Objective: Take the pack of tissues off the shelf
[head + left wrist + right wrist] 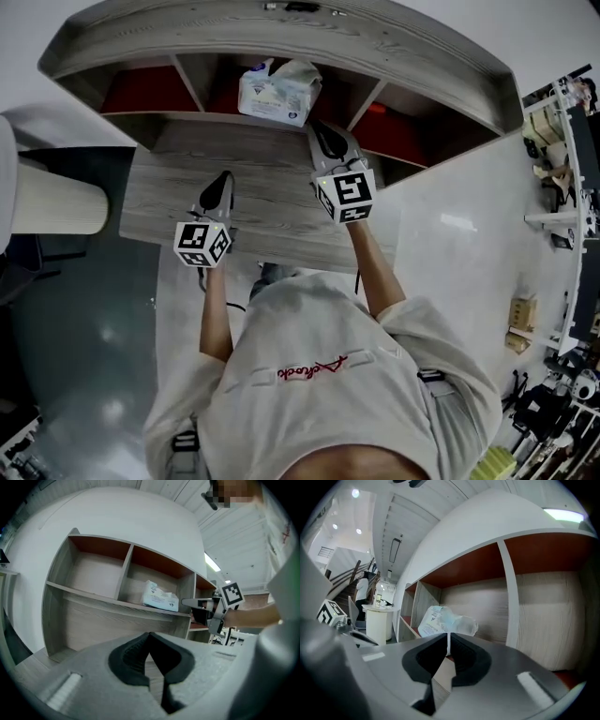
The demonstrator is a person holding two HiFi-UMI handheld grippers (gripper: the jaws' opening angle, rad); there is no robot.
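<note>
The pack of tissues (279, 92) is lying in the middle compartment of the shelf (281, 37), close to the front lip, with its film wrap looking crumpled at one end. It is judged to be light and soft. The film is probably slick and yielding under pressure, so a hold across the body of the pack, squeezing the tissue stack itself, is looking safer than a pinch on loose film. The right gripper (321, 131) is hovering just in front of the pack without touching it, its jaws pressed together with nothing between them. In the right gripper view the pack is sitting ahead of the tips, slightly to the left. The left gripper (225, 180) is hanging over the table (169, 187), farther back from the shelf, its jaws likewise pressed together and empty. The right jaws are needing to spread before any grasp.
</note>
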